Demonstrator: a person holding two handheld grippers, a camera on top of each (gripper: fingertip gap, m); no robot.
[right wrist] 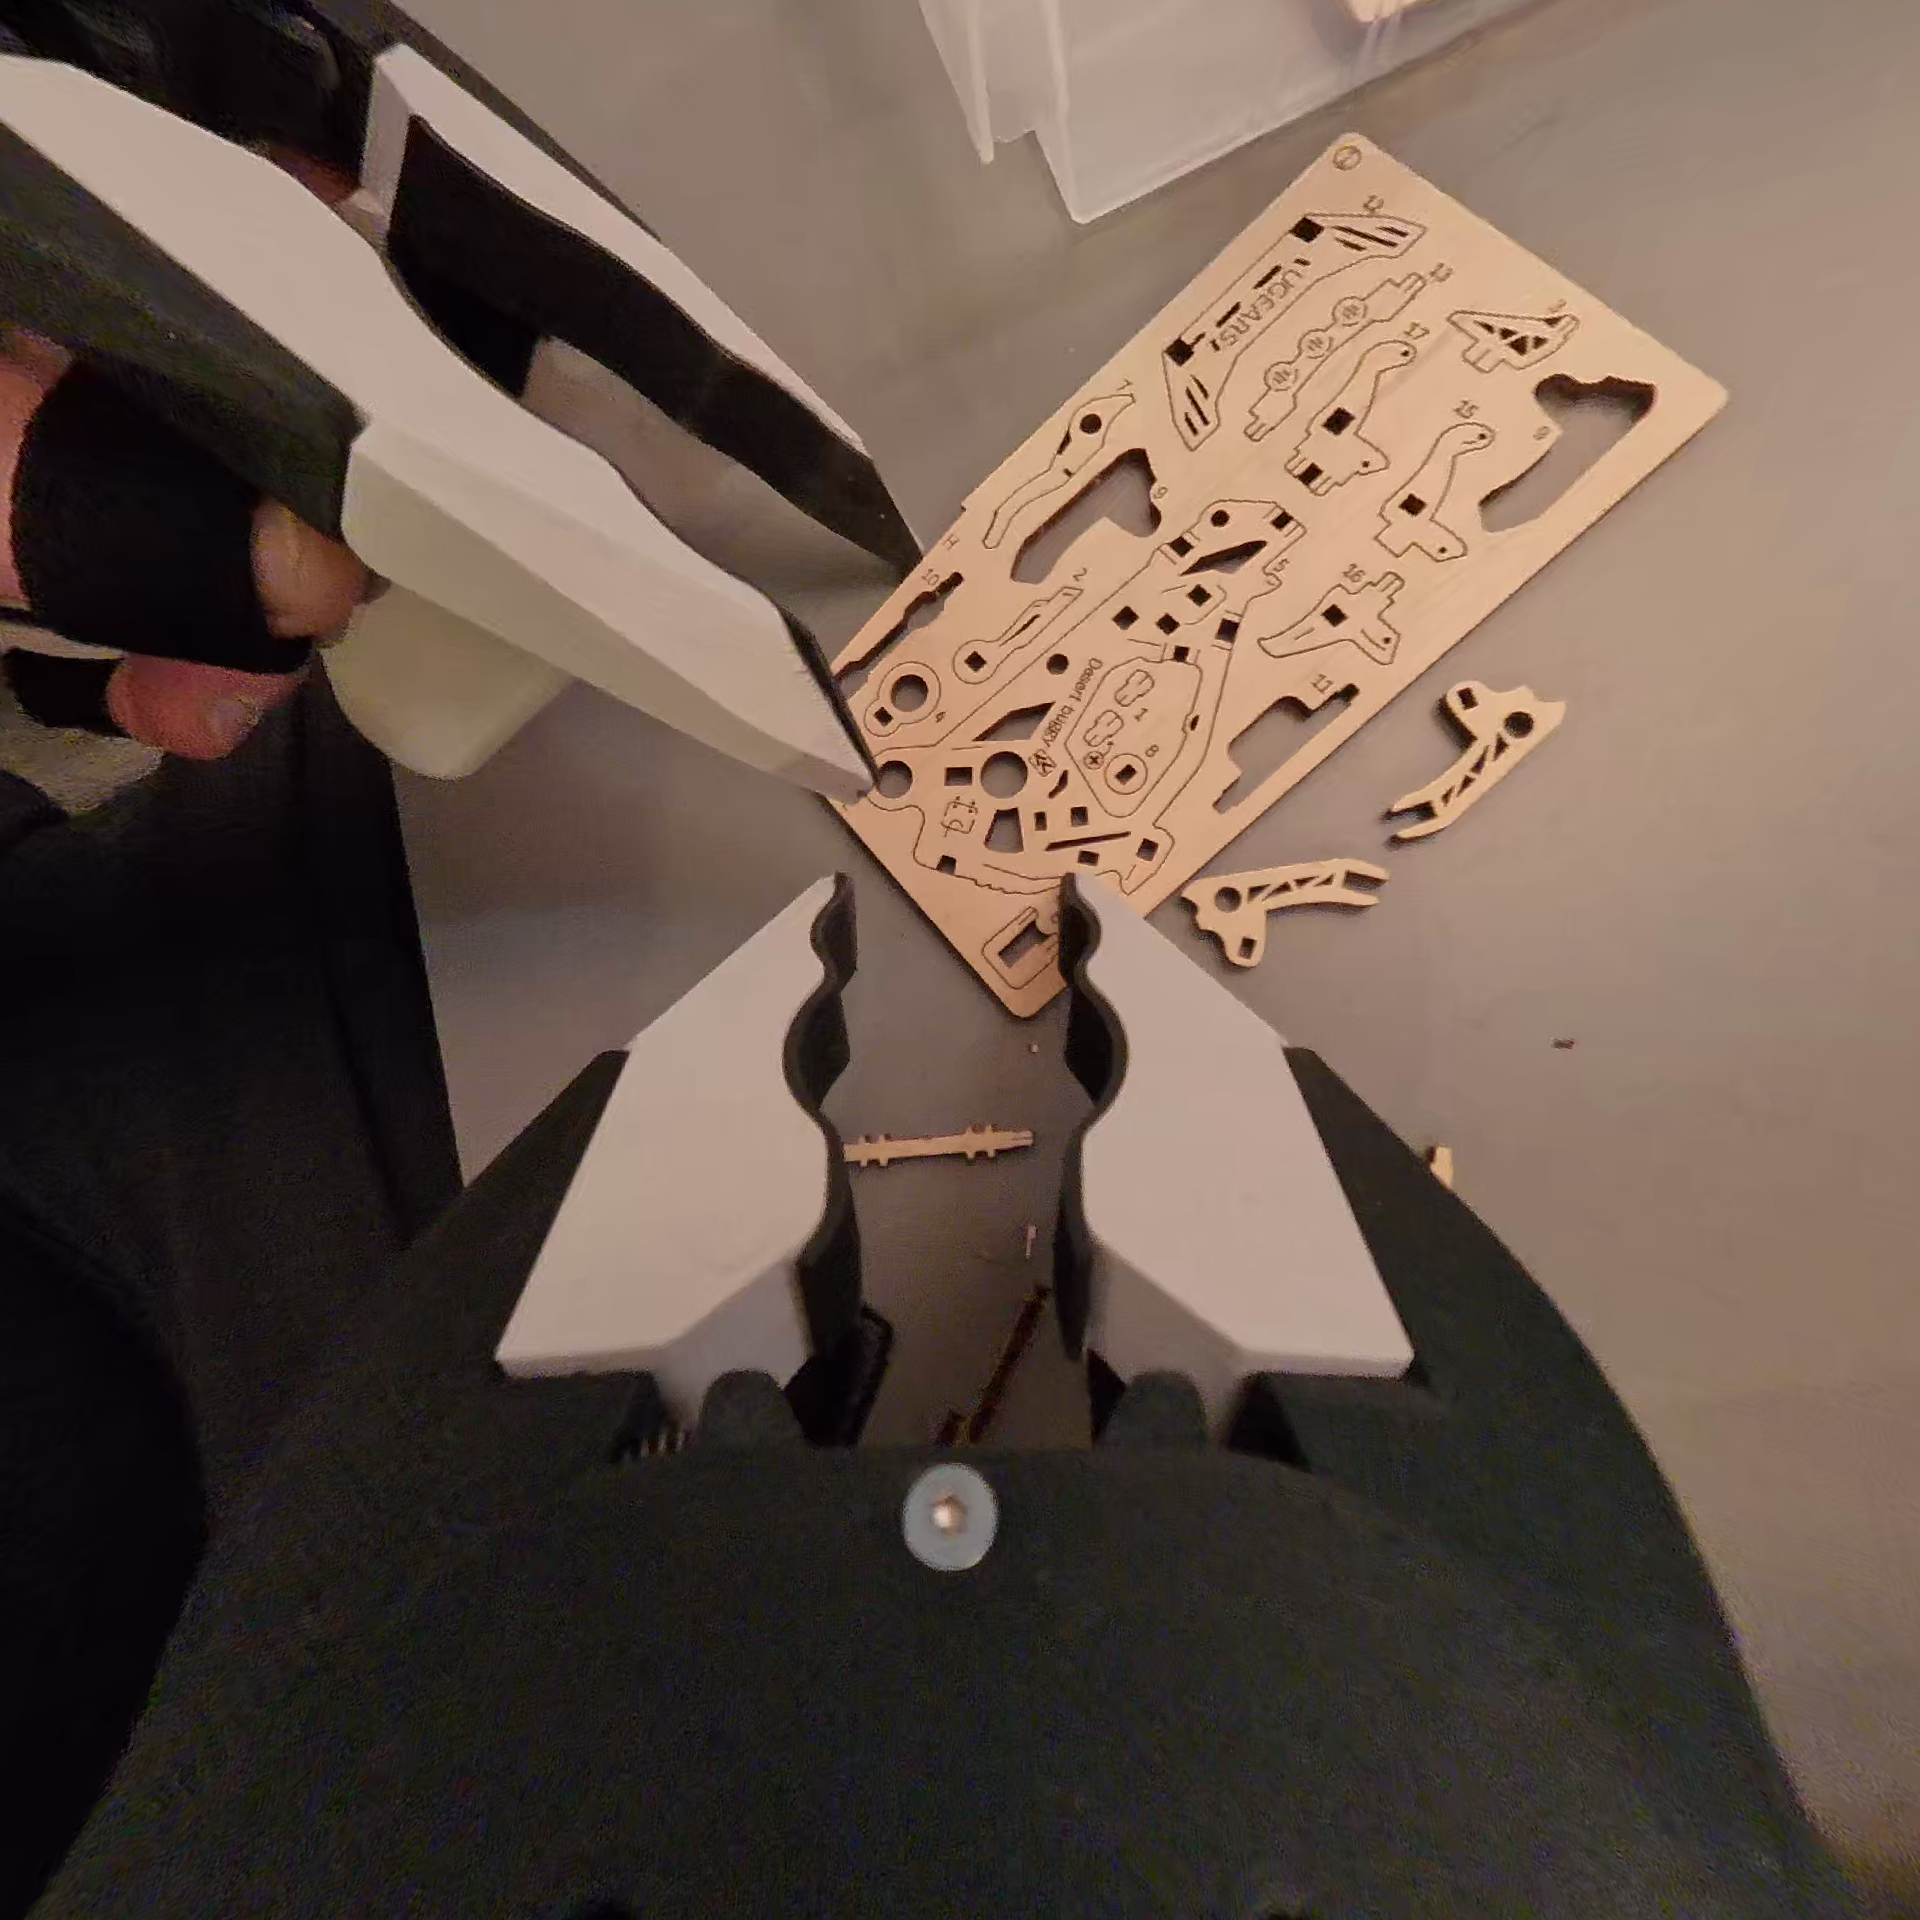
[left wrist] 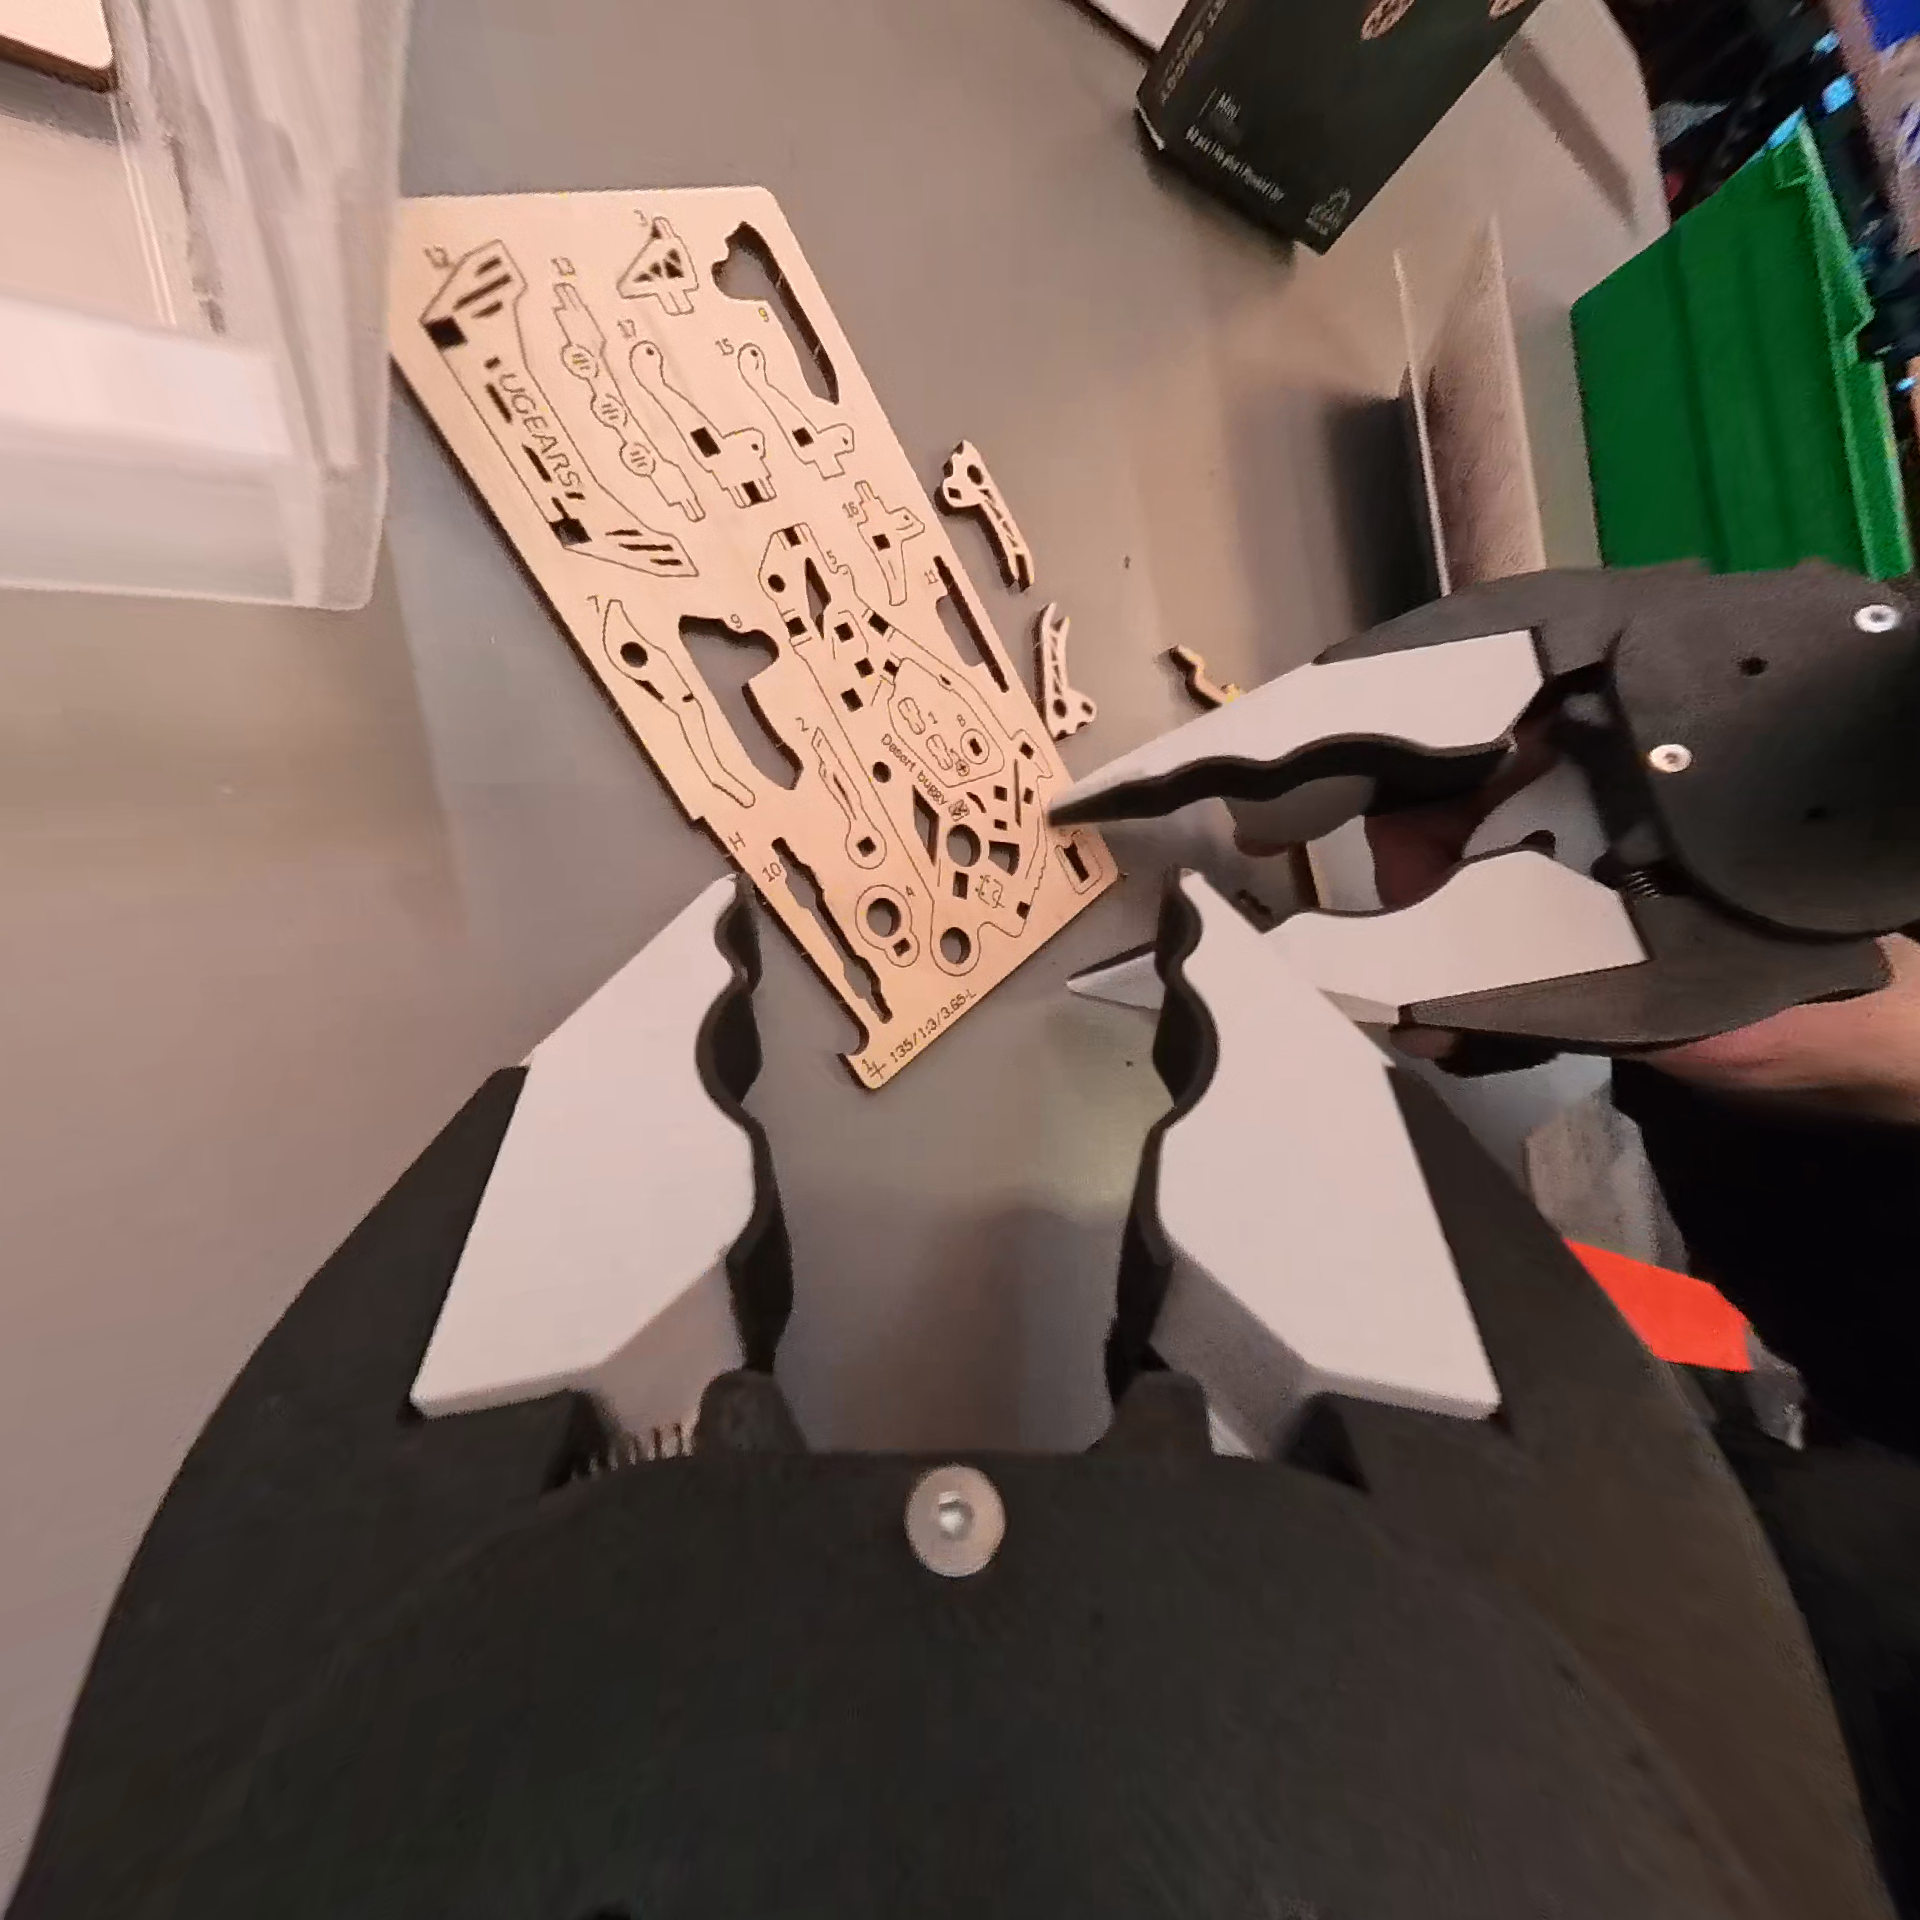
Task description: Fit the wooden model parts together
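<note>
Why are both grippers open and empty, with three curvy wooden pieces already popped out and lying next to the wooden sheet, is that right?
Nearly. Both the left gripper and the right gripper are open and empty, but the right wrist view shows two curvy pieces beside the wooden sheet, not three.

Left hand-held gripper (left wrist: 951,894) jaws wide, nothing gripped; right hand-held gripper (right wrist: 951,894) likewise open (both angled down, tips converging).

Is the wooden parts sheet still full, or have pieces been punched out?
Partly emptied. The sheet shows several empty cut-outs, and loose pieces lie beside it on the grey table.
</note>
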